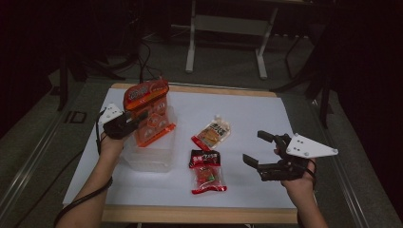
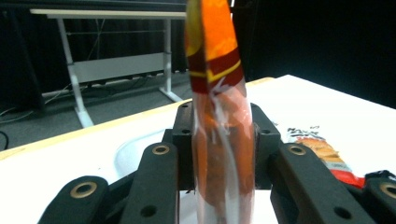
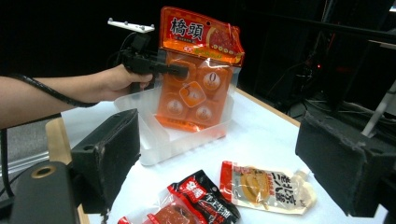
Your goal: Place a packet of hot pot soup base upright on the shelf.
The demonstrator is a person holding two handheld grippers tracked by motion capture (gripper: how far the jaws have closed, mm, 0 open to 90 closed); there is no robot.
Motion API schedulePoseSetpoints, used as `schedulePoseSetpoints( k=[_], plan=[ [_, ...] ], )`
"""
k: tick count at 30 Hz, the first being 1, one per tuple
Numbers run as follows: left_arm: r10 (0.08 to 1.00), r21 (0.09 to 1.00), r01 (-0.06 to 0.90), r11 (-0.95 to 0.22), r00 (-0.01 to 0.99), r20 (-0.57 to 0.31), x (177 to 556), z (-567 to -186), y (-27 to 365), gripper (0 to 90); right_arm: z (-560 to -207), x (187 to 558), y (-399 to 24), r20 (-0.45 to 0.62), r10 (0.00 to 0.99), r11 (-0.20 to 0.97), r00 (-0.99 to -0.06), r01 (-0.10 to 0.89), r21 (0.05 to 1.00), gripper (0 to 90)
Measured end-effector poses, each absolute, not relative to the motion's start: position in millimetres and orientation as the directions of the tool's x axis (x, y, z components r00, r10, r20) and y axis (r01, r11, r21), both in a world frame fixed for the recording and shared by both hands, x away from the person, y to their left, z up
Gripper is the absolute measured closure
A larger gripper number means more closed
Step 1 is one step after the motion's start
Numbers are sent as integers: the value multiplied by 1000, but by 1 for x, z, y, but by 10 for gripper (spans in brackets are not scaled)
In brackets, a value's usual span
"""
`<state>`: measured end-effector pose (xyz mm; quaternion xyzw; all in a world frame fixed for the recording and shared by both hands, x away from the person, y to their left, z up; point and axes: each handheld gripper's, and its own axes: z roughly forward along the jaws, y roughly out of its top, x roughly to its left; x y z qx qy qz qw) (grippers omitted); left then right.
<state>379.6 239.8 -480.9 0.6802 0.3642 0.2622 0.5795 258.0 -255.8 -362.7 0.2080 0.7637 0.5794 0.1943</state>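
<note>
While the orange snack bag was held upright, these points were noted.

Step in hand: the orange snack bag (image 1: pixel 148 114) was gripped by the left tool (image 1: pixel 124 122), its lower edge down inside the clear plastic bin (image 1: pixel 147 159); the placing step was judged nearly done.

Left tool: closed narrow on the bag, the pads pinching the film from both flat sides, as seen in the left gripper view (image 2: pixel 219 154).

Right tool: jaws wide and nothing held (image 1: pixel 263 152), hovering over the worktop (image 1: pixel 256 111) well apart from the bin.

Next move: a little more lowering and a release were judged to be called for, with the bag tipped flat or leaned on a wall of the bin, since a thin bag would not be expected to stand alone.

Still on the worktop: a black-and-red pouch (image 1: pixel 206 170) and a pale spouted pouch (image 1: pixel 212 134), both lying flat beside the bin.

Materials: the bag was glossy film, with an opaque orange header and a see-through lower part showing small wrapped pieces (image 3: pixel 194 95); flat, thin and floppy.

Bin: translucent, rigid, rectangular, with low walls.

Worktop: a matte white sheet, wood-edged.
</note>
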Motion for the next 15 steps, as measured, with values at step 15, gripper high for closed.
schedulePoseSetpoints(
  k=[15],
  plan=[
    [846,974,222,-48,528,-78,375,-469,251,457,-361,258,-255,-57,540,245,-839,93,965,137]
  ],
)
